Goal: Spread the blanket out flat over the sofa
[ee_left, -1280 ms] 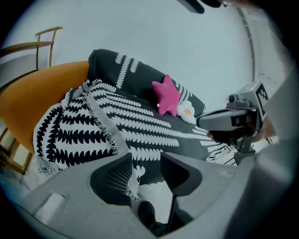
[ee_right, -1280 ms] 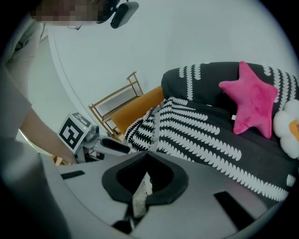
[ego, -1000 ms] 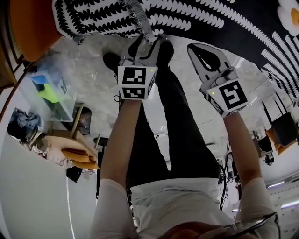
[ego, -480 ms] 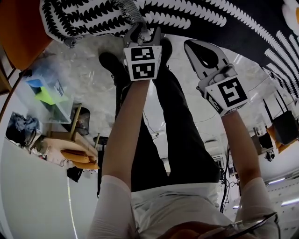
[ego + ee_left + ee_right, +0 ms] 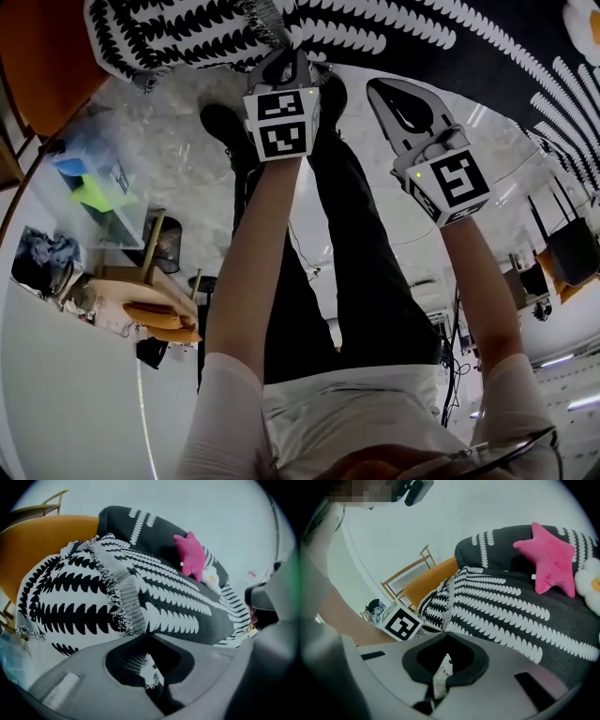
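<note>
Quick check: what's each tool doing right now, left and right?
Left tool: closing on the blanket, fabric edge between its jaws.
Right tool: closed, holding the blanket's edge.

1. A pink star-shaped cushion (image 5: 548,559) sits tilted ahead of you, with a white flower-shaped cushion (image 5: 588,585) touching its lower right point.
2. On your left, a clear plastic box (image 5: 98,183) holding blue and green items stands on the pale marbled floor (image 5: 178,122).
3. Just beside that box you see a black bin (image 5: 169,244) and a low wooden stand (image 5: 141,281) carrying flat tan items; what they are cannot be made out.
4. A light wooden frame (image 5: 405,576) stands against the plain white wall (image 5: 464,508).
5. Your black shoe (image 5: 223,124) rests on the marbled floor.
</note>
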